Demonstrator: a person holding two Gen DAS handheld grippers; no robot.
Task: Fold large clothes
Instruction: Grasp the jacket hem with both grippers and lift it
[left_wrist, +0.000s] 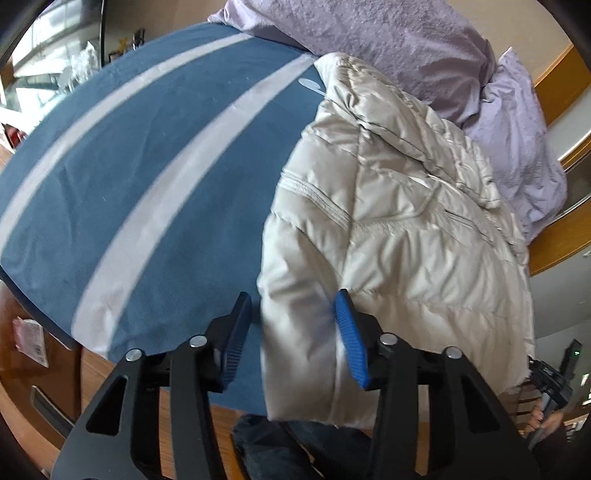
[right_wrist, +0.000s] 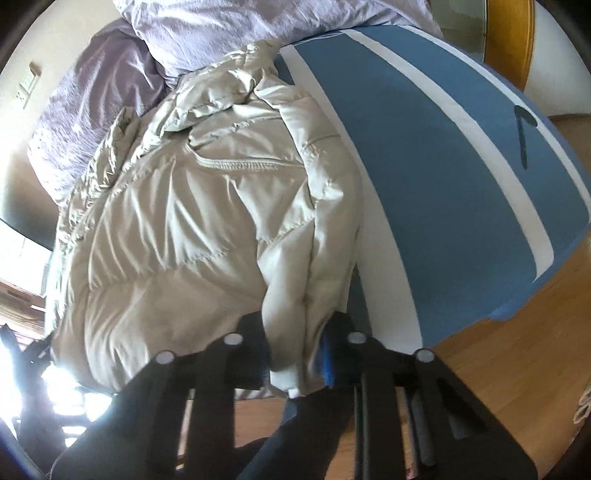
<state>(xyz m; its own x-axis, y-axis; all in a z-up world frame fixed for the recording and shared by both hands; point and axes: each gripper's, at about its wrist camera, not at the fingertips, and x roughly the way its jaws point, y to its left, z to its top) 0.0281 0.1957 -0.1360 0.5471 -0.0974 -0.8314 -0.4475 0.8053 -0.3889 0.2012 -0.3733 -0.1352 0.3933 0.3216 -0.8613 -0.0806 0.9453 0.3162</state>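
Both hand-held grippers (left_wrist: 295, 336) (right_wrist: 295, 350) straddle jacket (left_wrist: 388, 240) hem at bed (left_wrist: 147, 166) edge.

Striped blue bed (left_wrist: 155, 155), wooden floor (right_wrist: 517, 362)

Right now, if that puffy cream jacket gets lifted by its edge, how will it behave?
The jacket will probably sag and drape, being soft and creased. It looks light, like puffy quilting. Its shiny shell may slip in the right gripper.
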